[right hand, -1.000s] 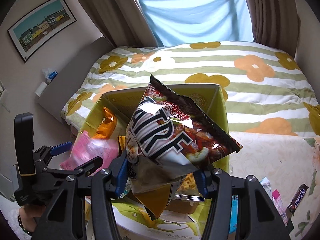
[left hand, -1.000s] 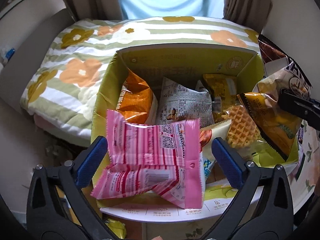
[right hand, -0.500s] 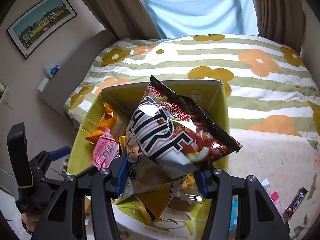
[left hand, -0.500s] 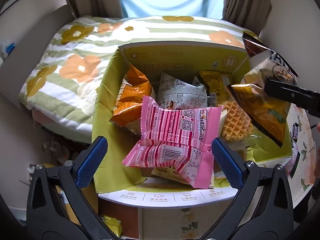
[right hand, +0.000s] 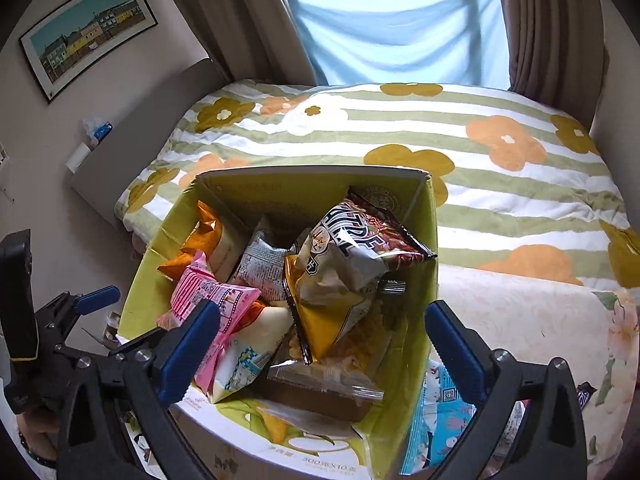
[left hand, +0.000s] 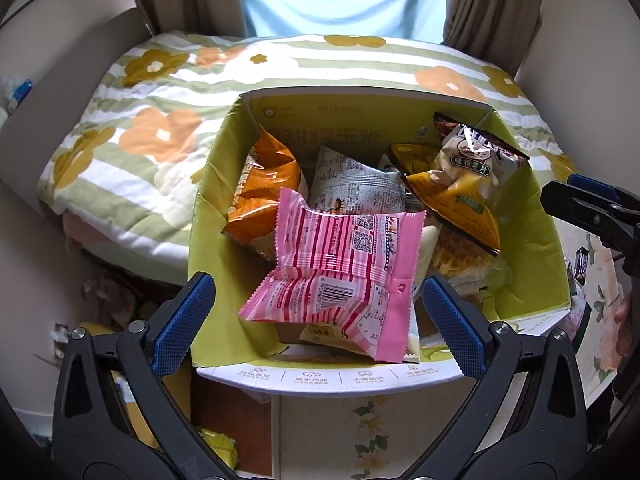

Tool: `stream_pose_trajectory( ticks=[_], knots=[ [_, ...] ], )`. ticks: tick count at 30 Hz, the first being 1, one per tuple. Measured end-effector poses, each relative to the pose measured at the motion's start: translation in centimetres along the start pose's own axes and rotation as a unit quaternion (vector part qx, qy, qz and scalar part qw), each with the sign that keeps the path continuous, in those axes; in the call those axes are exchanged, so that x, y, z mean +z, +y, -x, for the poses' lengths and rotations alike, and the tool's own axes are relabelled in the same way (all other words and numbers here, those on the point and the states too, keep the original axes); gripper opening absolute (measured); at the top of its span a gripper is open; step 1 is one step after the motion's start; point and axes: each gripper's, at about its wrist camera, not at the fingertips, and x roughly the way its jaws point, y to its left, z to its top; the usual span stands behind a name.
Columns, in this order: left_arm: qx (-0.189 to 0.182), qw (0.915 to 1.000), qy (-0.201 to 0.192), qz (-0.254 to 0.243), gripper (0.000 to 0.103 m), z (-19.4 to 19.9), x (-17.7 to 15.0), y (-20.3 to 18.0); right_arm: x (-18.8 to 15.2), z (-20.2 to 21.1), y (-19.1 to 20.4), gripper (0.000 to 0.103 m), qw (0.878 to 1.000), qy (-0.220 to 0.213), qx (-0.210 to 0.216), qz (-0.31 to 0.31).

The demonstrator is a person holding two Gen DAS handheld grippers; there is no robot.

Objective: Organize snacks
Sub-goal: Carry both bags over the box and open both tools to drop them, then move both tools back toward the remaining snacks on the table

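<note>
A yellow-green cardboard box (left hand: pixel 208 248) holds several snack packs. A pink striped packet (left hand: pixel 340 264) lies loose on top of them, just beyond my left gripper (left hand: pixel 316 320), which stands open and apart from it. A brown, white and yellow chip bag (right hand: pixel 344 264) rests tilted against the box's far right corner. My right gripper (right hand: pixel 322 350) hovers over the box's (right hand: pixel 148 280) near edge with its jaws opening wide and nothing between them. The chip bag (left hand: pixel 468 176) and the right gripper (left hand: pixel 592 208) show at the right of the left wrist view. The left gripper (right hand: pixel 80 304) shows at the left of the right wrist view.
An orange bag (left hand: pixel 264 184), a grey printed packet (left hand: pixel 356 188) and a waffle pack (left hand: pixel 460 256) fill the box. Behind it lies a bed with a floral striped quilt (right hand: pixel 480 140). A blue packet (right hand: pixel 440 432) and a chocolate bar (right hand: pixel 586 392) lie on the tablecloth to the right.
The right gripper, shut on the chip bag before, has opened and the bag has dropped into the box. The pink packet has sunk from between the left jaws onto the snacks.
</note>
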Motion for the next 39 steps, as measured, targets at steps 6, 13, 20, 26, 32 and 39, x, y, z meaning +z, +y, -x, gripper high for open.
stream_pose_trajectory(
  ticks=[6,13,20,26,32,39],
  knots=[
    [-0.006,0.9999,-0.011,-0.009,0.103,1.0,-0.1,-0.3,-0.4,1.4,0.1,0.102,1.0,-0.008,-0.004,-0.014],
    [-0.025,0.9992,-0.023,-0.021,0.103,2.2,0.2,-1.0,-1.1,4.6,-0.2,0.102,0.999,-0.029,-0.035,-0.027],
    [-0.048,0.9971,-0.042,-0.042,0.103,3.7,0.6,-4.0,-2.6,8.8,-3.4,0.102,0.995,-0.046,-0.063,-0.056],
    [-0.06,0.9949,-0.053,-0.061,0.103,5.1,0.2,-8.6,-4.6,13.1,-7.9,0.102,0.991,-0.068,-0.096,-0.071],
    [-0.062,0.995,-0.056,-0.055,0.103,6.1,-0.7,-14.3,-6.7,16.4,-12.5,0.102,0.99,-0.071,-0.101,-0.065],
    [-0.057,0.9958,-0.043,-0.057,0.103,6.0,-2.2,-21.8,-10.1,17.3,-16.5,0.102,0.994,-0.045,-0.098,-0.035]
  ],
)
